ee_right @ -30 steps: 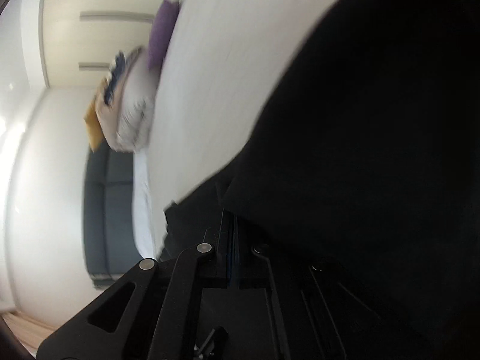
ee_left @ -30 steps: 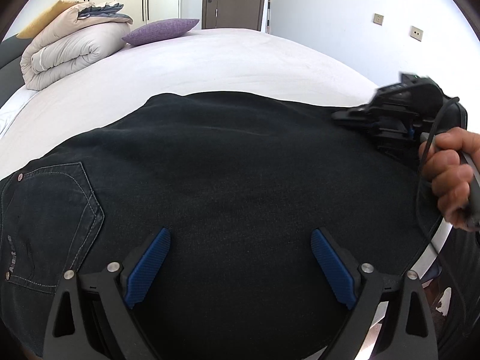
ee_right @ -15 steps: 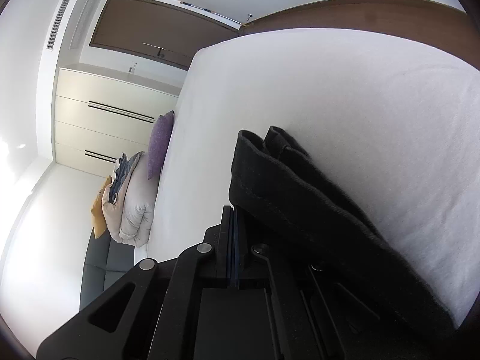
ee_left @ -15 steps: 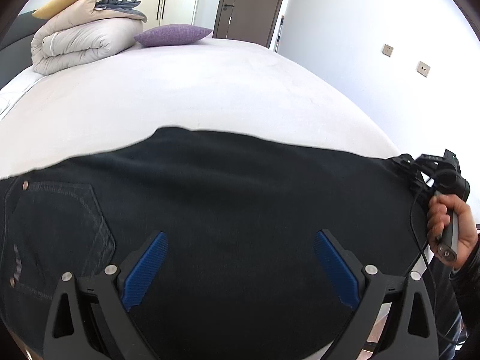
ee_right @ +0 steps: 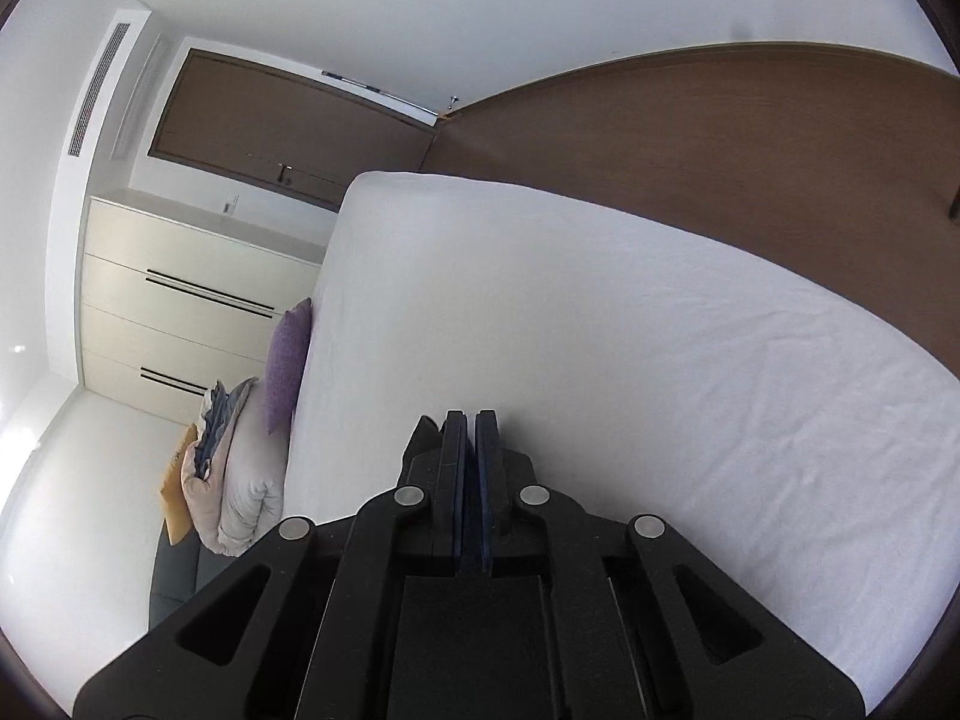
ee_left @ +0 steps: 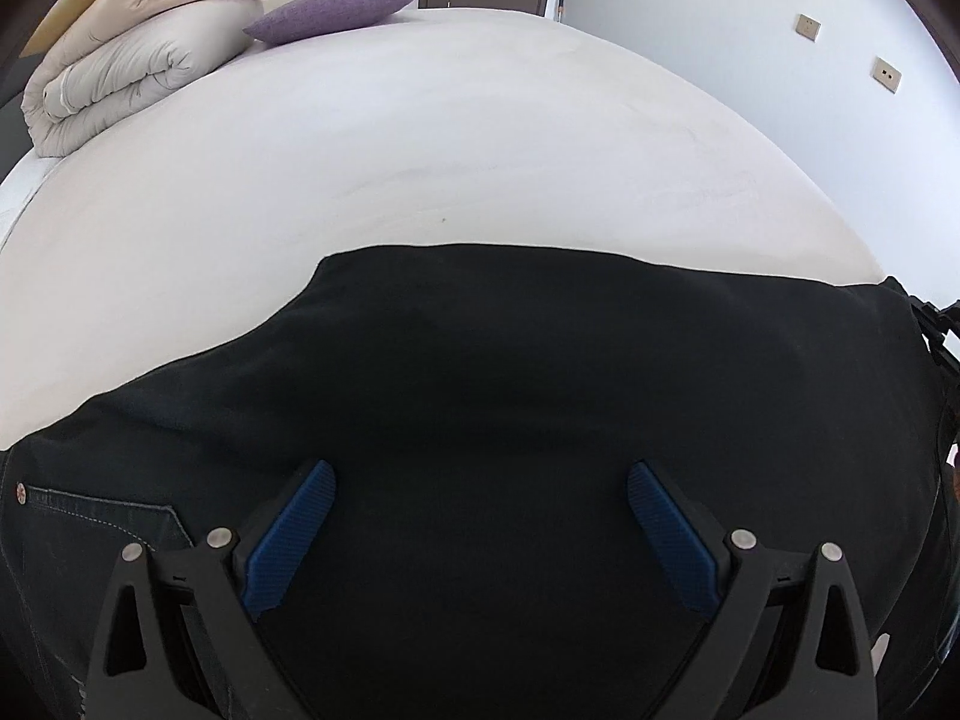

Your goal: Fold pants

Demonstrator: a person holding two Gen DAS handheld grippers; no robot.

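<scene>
Black pants (ee_left: 510,408) lie spread across the near part of the white bed (ee_left: 420,138), with a stitched back pocket (ee_left: 90,522) at the lower left. My left gripper (ee_left: 480,516) is open and empty, its blue pads wide apart just above the cloth. My right gripper (ee_right: 471,438) is shut, rolled on its side over the bed. A small dark bit of cloth (ee_right: 423,429) shows beside its fingertips; whether it is pinched I cannot tell. The right gripper's body shows at the right edge of the left wrist view (ee_left: 939,330).
A folded beige duvet (ee_left: 120,78) and a purple pillow (ee_left: 336,12) lie at the far left of the bed. Wardrobes (ee_right: 180,312) and a brown door (ee_right: 288,126) stand behind. The bed's right edge (ee_right: 840,324) drops to a wooden floor.
The right gripper has swung down and to the right end of the pants; the cloth that hung over its fingers is out of its view. The left gripper has pulled back and stayed open.
</scene>
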